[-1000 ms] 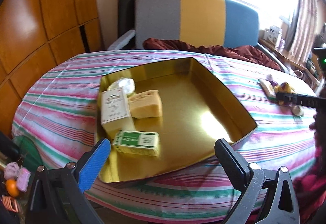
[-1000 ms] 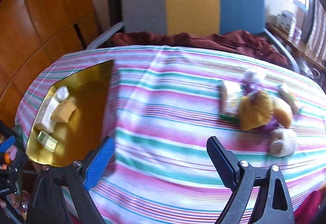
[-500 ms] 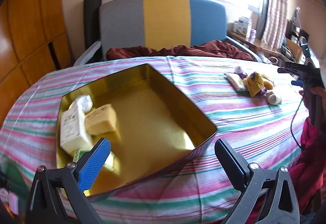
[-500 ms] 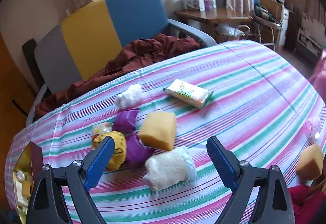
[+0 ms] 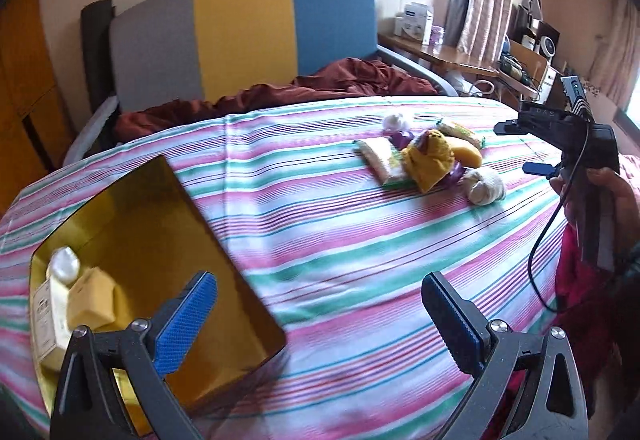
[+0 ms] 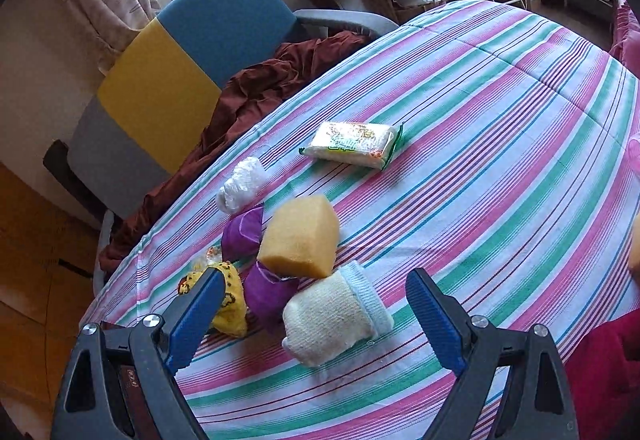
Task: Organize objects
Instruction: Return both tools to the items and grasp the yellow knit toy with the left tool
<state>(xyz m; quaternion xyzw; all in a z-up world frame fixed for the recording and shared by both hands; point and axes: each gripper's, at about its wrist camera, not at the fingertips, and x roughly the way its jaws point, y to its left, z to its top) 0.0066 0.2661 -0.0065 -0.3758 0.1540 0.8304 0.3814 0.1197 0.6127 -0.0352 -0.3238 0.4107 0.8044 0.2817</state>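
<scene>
Blocky porous sponge [image 6: 298, 238] — ribbed sock [image 6: 334, 318].

My left gripper [image 5: 320, 314] points forward and down with its jaws spread wide and nothing between the blue pads. My right gripper [image 6: 312, 314] tilts down the same way, jaws standing wide and empty. From the left wrist view I see my right hand [image 5: 600, 200] wrapped around that gripper's handle, a dark cable hanging beneath it.
</scene>
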